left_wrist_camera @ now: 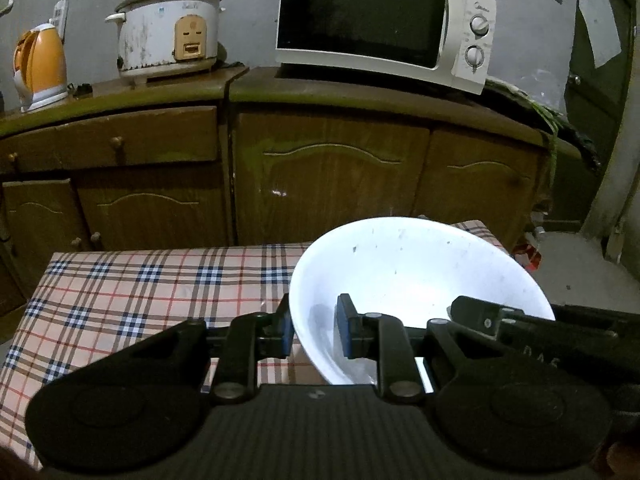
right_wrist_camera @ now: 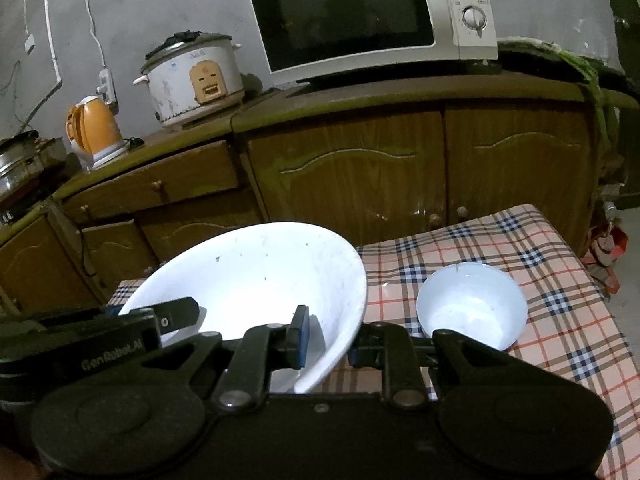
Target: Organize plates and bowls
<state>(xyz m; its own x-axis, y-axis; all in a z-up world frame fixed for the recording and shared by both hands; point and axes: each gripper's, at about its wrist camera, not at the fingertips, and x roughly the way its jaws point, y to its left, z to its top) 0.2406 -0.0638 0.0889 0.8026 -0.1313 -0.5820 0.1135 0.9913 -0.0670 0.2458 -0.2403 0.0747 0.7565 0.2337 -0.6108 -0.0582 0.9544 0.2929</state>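
Large white bowl [left_wrist_camera: 420, 276] hangs tilted above the checked table [left_wrist_camera: 160, 280], opposite rims pinched by both claws [left_wrist_camera: 314, 328] [right_wrist_camera: 326, 340].

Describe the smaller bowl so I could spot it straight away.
Start at the checked tablecloth in front of the wooden cabinets. The small white bowl sits on it, upright and empty, to the right of the big white bowl. Unlike that tilted one, pinched at its rim by both grippers, it rests untouched on the cloth.
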